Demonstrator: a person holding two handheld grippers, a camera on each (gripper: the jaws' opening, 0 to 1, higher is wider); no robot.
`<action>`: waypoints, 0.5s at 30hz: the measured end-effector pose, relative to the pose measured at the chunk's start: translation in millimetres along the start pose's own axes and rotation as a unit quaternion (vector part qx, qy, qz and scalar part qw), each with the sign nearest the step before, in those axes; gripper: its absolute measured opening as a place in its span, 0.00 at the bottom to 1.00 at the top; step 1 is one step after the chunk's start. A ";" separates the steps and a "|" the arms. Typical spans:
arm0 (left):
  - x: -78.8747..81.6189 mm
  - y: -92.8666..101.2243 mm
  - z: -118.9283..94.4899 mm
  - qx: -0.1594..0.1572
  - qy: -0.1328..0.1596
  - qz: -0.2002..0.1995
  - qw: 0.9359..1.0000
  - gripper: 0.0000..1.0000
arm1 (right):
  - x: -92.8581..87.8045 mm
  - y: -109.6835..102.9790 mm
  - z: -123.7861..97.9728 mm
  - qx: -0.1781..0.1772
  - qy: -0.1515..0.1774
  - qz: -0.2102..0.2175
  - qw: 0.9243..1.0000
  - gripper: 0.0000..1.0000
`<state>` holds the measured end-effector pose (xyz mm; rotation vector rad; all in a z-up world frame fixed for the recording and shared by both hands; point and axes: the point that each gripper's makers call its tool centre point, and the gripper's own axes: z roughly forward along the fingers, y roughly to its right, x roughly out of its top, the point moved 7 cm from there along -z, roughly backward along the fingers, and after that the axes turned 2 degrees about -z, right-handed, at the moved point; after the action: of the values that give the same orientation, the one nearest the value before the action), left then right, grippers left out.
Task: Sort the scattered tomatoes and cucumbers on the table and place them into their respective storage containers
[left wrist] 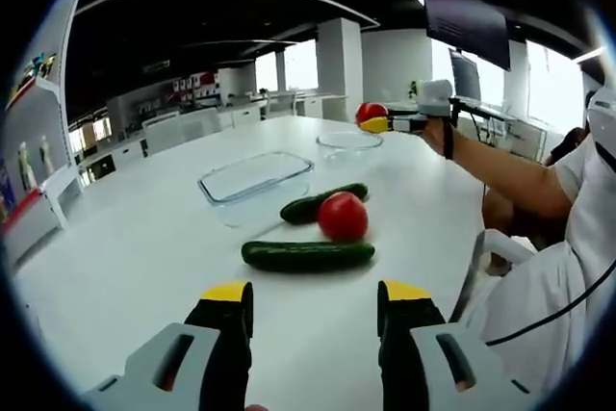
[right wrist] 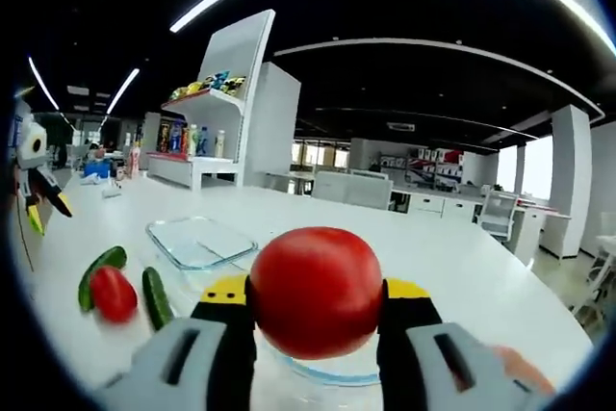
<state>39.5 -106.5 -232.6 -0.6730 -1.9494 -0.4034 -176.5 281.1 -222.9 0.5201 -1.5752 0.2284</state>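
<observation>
Right gripper view shows a red tomato (right wrist: 316, 291) clamped between the yellow-tipped jaws of the right gripper (right wrist: 316, 307), held above a round clear bowl (right wrist: 327, 369) whose rim is mostly hidden behind the tomato and the jaws. Just beyond it on the white table (right wrist: 462, 257) sits a rectangular glass dish (right wrist: 199, 241), and toward the table's left part lie a second tomato (right wrist: 114, 294) touching a cucumber (right wrist: 100, 272), with another cucumber (right wrist: 156, 296) just beside them. The left gripper (right wrist: 37, 201) is partly cut off at the left edge. In the left gripper view the left gripper (left wrist: 316, 326) hangs over the table's near edge with its jaws wide apart and nothing between them; the near cucumber (left wrist: 307, 255), the loose tomato (left wrist: 343, 217) and the far cucumber (left wrist: 322, 204) lie together ahead of it, the rectangular dish (left wrist: 256, 176) behind them and the round bowl (left wrist: 348, 145) farther back. A person's hand (left wrist: 435, 132) carries the right gripper (left wrist: 377, 123) with the held tomato (left wrist: 371, 112) above that bowl. Shelves with bottles and packets (right wrist: 197, 132) stand beyond the table's far edge; their labels are too small to read.
</observation>
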 end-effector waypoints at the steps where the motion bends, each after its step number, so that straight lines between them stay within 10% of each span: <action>1: 0.0 0.3 0.1 0.000 -0.001 0.001 1.000 0.51 | -1.8 1.1 3.3 0.001 -0.005 -0.004 1.000 0.48; 15: -1.0 -1.4 3.9 0.000 -0.010 0.005 1.000 0.51 | -24.0 17.5 32.5 -0.013 -0.055 0.020 0.998 0.48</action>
<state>36.3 -105.8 -235.2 -0.6892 -1.9638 -0.3927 -213.5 286.2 -246.3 0.4884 -1.6940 0.2131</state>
